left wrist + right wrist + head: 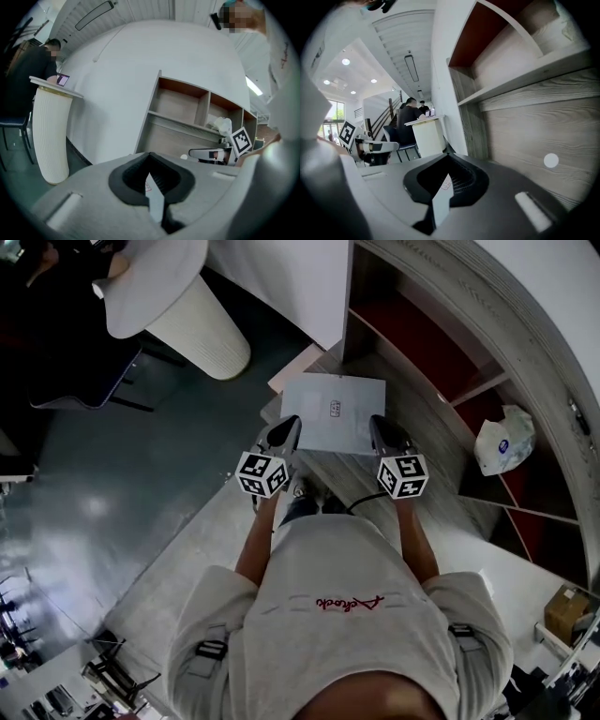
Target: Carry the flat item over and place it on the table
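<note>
Left claw (pixel 287 427) and right claw (pixel 381 427) are both clenched on the near edge of the flat item (pixel 333 407). It's close by the shelves (pixel 441 362), with open floor (pixel 141 484) on the left. The label's too small to read.

To your right stands a grey wood-grain shelf unit (pixel 422 390) with red-brown back panels. A white plastic bag (pixel 504 439) lies in one of its compartments further right. At your far left a round white table (pixel 155 277) stands on a ribbed pedestal (pixel 202 329) on the dark floor (pixel 122 474). Light wood-look flooring (pixel 187 549) lies under you.
</note>
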A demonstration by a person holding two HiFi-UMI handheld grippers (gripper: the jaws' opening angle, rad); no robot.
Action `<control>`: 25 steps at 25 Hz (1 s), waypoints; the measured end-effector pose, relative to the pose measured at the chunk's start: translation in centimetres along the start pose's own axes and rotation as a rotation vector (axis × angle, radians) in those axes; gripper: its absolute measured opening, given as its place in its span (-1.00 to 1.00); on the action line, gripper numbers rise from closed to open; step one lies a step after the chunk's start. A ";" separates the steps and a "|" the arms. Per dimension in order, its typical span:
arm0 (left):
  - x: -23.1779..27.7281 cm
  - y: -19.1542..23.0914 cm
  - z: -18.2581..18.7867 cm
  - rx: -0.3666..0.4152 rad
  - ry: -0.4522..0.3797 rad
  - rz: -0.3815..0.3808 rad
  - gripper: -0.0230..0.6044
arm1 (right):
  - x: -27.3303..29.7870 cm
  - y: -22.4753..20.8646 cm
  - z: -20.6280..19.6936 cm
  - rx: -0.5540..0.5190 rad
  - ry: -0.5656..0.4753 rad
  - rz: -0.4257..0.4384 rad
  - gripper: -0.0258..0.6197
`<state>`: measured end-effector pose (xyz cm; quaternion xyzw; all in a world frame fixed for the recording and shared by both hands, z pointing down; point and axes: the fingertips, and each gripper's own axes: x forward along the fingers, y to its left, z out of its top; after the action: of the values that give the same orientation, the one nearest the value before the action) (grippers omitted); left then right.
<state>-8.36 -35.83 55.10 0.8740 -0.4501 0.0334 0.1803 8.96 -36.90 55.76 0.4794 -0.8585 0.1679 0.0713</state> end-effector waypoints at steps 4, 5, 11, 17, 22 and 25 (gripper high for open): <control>-1.1 -1.4 2.5 0.038 -0.050 0.001 -0.93 | -1.6 0.5 1.9 -0.016 -0.049 -0.001 -0.91; -1.3 -1.6 3.0 0.048 -0.057 0.000 -0.93 | -1.9 0.6 2.3 -0.021 -0.057 -0.001 -0.91; -2.9 -1.0 5.8 0.086 -0.097 0.000 -0.93 | -2.5 2.8 4.8 -0.046 -0.111 0.013 -0.91; -5.4 0.6 7.7 0.139 -0.102 0.007 -0.93 | -1.8 6.2 7.4 -0.070 -0.162 0.002 -0.91; -7.3 2.3 8.8 0.163 -0.106 0.011 -0.93 | -1.0 8.5 9.4 -0.109 -0.197 0.002 -0.91; -8.0 3.0 9.2 0.143 -0.111 0.008 -0.93 | -0.5 9.3 10.0 -0.116 -0.204 -0.003 -0.91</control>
<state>-16.43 -34.44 45.60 0.8832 -0.4595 0.0178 0.0920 1.73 -35.51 44.25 0.4904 -0.8688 0.0681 0.0113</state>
